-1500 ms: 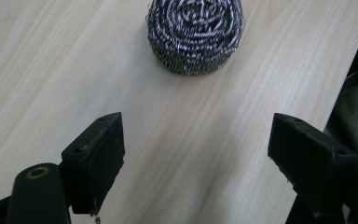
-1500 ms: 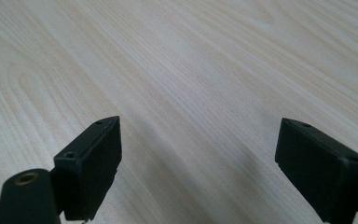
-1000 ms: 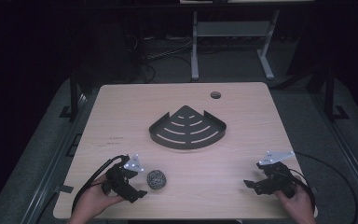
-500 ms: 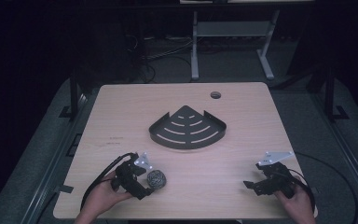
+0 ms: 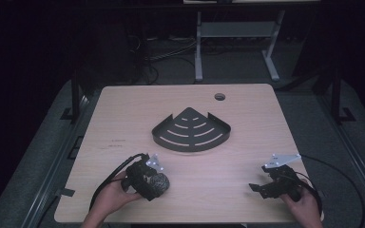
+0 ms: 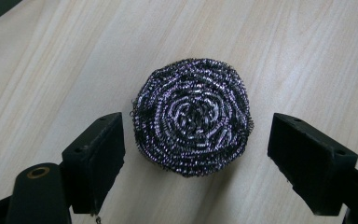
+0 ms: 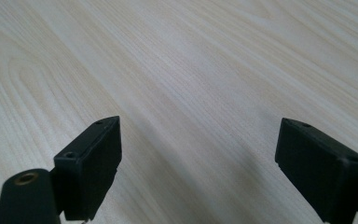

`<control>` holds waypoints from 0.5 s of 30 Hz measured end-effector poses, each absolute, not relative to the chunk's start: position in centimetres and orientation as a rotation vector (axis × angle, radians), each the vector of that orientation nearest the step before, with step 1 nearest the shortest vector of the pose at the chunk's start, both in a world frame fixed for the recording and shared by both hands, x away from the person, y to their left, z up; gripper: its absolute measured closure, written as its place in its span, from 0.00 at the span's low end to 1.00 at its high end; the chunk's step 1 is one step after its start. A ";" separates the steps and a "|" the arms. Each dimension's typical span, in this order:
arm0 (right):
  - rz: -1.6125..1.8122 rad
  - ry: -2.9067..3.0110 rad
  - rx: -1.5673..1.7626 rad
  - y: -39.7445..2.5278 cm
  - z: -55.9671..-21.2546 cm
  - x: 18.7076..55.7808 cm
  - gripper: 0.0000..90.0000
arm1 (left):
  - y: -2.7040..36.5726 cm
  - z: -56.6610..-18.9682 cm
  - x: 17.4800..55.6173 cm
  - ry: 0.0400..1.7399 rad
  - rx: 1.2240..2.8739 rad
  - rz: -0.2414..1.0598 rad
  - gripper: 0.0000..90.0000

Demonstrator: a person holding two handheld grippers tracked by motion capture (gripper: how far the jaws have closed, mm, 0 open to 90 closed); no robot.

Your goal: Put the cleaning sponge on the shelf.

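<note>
A round steel-wool scouring pad (image 6: 193, 116) lies on the pale wooden table near its front left, also seen from above as the scouring pad (image 5: 159, 181). My left gripper (image 6: 196, 154) is open with its two black jaws standing on either side of the pad, a small gap on each side. From above, the left gripper (image 5: 148, 180) sits right over the pad, held by a hand. My right gripper (image 7: 200, 158) is open over bare wood with nothing between its jaws. It rests low at the front right as the right gripper (image 5: 271, 186).
A black fan-shaped slotted corner tray (image 5: 191, 131) sits at the table's middle. A round cable hole (image 5: 219, 97) lies near the far edge. Cables trail from both grippers toward the front edge. Dark floor and a metal stand (image 5: 237, 33) lie beyond the table.
My left gripper has moved right and closed in on the scouring pad, so its jaws now straddle it. The right gripper has barely moved.
</note>
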State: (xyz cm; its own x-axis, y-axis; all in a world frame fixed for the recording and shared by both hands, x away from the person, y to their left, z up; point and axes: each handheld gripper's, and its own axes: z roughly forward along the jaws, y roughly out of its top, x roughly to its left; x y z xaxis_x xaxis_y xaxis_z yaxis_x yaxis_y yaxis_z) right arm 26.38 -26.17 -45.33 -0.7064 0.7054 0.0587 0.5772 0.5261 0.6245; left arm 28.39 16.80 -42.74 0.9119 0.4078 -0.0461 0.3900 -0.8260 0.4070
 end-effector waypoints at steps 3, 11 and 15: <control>0.934 2.563 1.090 -26.2 -45.3 26.4 0.16 | 16.6 -42.9 28.5 0.587 2.658 0.056 0.20; 0.940 2.562 1.086 -26.1 -45.3 26.4 0.16 | 16.3 -43.1 28.8 0.579 2.672 0.048 0.22; 0.938 2.563 1.085 -26.1 -45.3 26.4 0.16 | 16.1 -43.3 28.9 0.577 2.681 0.049 0.22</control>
State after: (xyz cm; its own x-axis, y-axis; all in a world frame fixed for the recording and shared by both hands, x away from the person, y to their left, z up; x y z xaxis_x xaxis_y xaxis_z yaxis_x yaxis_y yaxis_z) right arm 26.36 -26.08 -45.27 -0.7092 0.7027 0.0562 0.5729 0.5281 0.6267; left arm 28.87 16.09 -43.27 0.9145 0.4018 -0.0478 0.3878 -0.8366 0.3869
